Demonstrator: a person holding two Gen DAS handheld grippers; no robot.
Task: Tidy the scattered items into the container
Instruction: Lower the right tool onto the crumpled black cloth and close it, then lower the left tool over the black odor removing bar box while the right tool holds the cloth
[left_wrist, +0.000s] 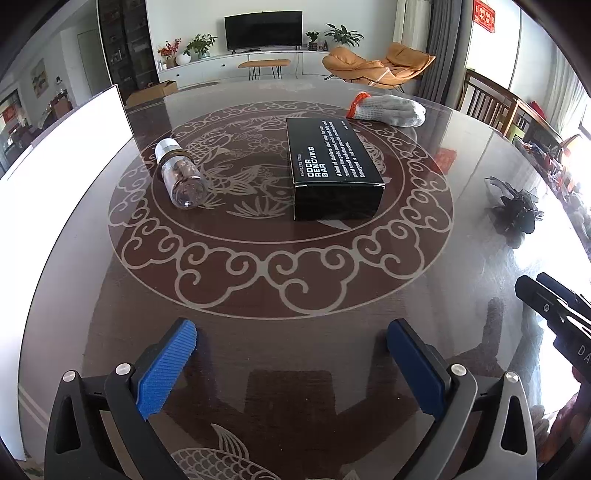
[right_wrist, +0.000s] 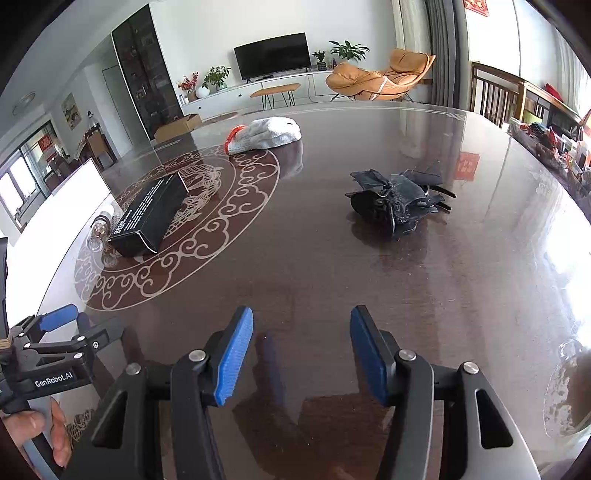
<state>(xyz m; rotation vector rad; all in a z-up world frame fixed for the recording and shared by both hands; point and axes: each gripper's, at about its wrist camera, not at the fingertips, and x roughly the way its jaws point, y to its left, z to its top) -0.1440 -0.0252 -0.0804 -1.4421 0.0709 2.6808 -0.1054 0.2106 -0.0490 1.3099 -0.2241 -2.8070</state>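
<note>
- Left wrist view: the left gripper hangs over the glass-topped table with its blue pads spread wide and nothing between them.
- Ahead, on the round cloud-and-fish pattern, a clear bottle with a silver cap lies on its side — cap toward the far left, base toward the camera.
- Just right of it sits a black box marked "ODOR REMOVING BAR", long axis running away from the camera.
- Beyond the box's far right corner lies a grey knit glove with its orange cuff pointing left.
- A white container wall stands at the left edge; only this view shows so much of it.
- Right wrist view: the right gripper is partly open and empty.
- A black lacy hair clip lies ahead right, well apart from the rest — here in clear detail.
- A hand grips the other tool's handle at lower left.
</note>
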